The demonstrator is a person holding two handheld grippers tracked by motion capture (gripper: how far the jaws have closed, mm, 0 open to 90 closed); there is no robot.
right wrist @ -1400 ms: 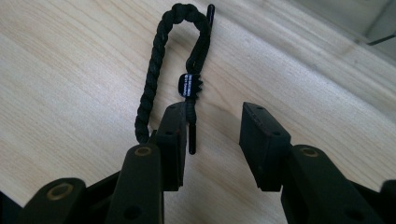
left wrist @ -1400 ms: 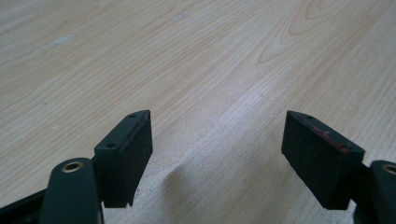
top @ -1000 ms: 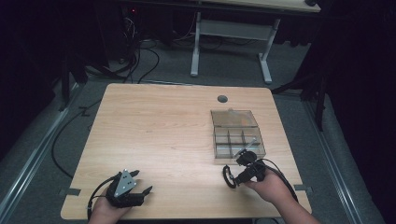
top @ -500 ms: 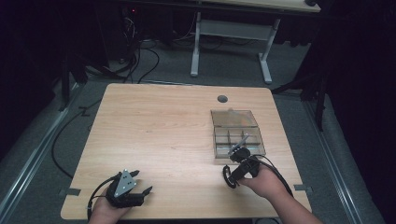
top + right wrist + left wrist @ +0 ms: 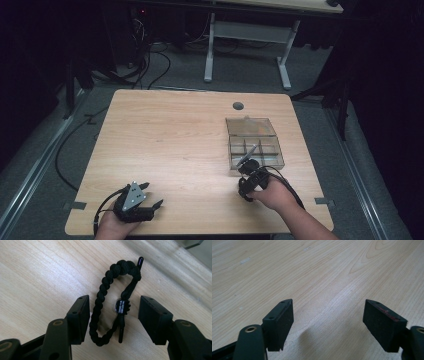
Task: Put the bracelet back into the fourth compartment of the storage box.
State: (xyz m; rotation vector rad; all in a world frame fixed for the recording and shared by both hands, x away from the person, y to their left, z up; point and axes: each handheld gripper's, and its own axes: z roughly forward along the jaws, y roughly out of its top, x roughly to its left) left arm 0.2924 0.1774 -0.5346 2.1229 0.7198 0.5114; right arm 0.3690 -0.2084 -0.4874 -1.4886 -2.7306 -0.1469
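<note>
The right gripper (image 5: 113,315) hovers low over the wooden table (image 5: 165,145), jaws spread wide with a black braided bracelet (image 5: 110,302) lying flat on the wood between them, neither pad touching it. Just beyond sits a clear compartment box (image 5: 252,142) with its lid up. Over at the near left corner, the left gripper (image 5: 328,322) rests with jaws wide apart above bare wood.
</note>
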